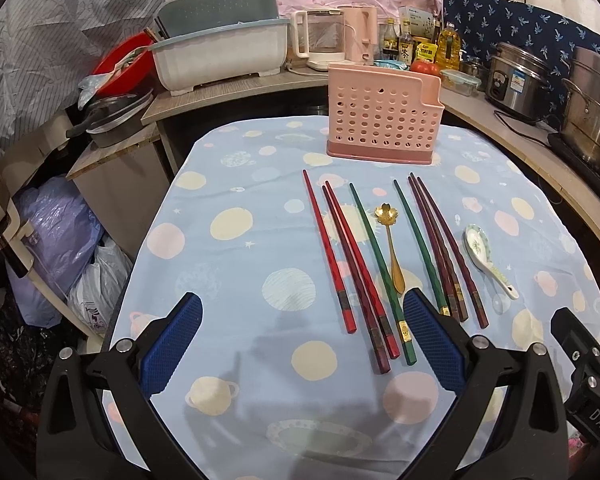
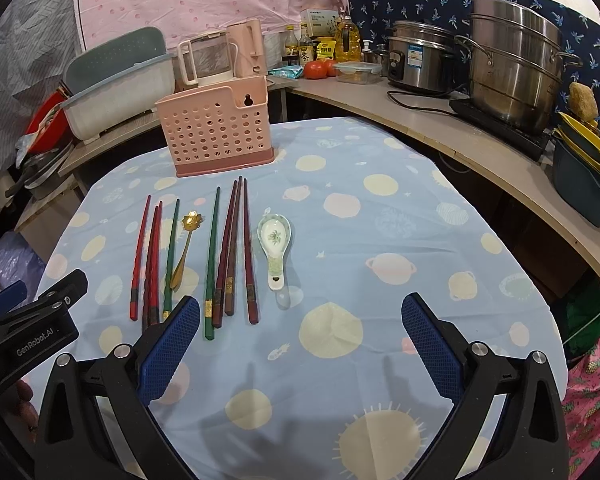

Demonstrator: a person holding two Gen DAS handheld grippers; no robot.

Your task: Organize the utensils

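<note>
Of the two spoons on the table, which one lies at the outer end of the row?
The white ceramic spoon: it lies at the right end, beyond the last chopstick. The gold spoon lies between the two green chopsticks.

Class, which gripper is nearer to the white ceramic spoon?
Probably the right gripper: the white ceramic spoon lies just ahead, between its open fingers. The left gripper sits further left, the spoon beyond its right finger.
</note>
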